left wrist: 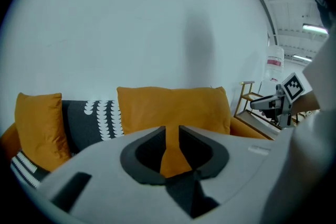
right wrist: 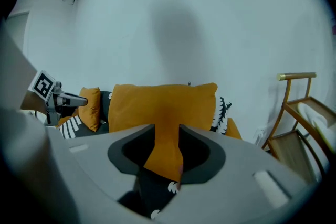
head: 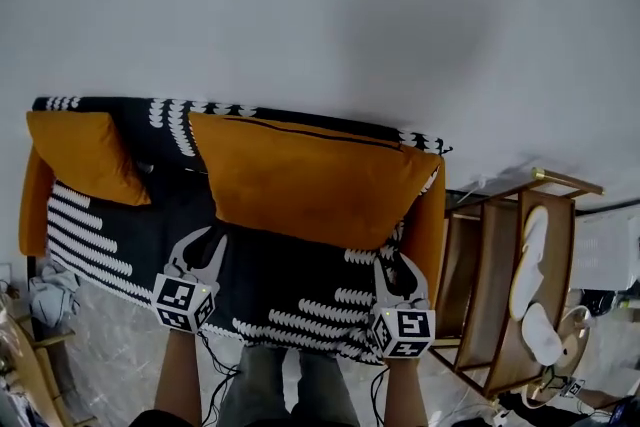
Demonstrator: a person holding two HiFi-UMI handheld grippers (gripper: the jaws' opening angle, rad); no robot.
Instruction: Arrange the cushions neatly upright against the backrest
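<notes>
Head view: grippers (head: pixel 208 240) (head: pixel 400 265) point at cushion (head: pixel 310 180).

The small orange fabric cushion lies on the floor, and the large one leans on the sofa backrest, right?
No. The head view shows the small orange fabric cushion on the black-and-white patterned sofa; the large orange cushion does lean on the backrest.

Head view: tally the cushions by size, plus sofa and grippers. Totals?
large orange cushion: 1
small orange cushion: 1
sofa: 1
grippers: 2 (left gripper, right gripper)
Total: 5
</notes>
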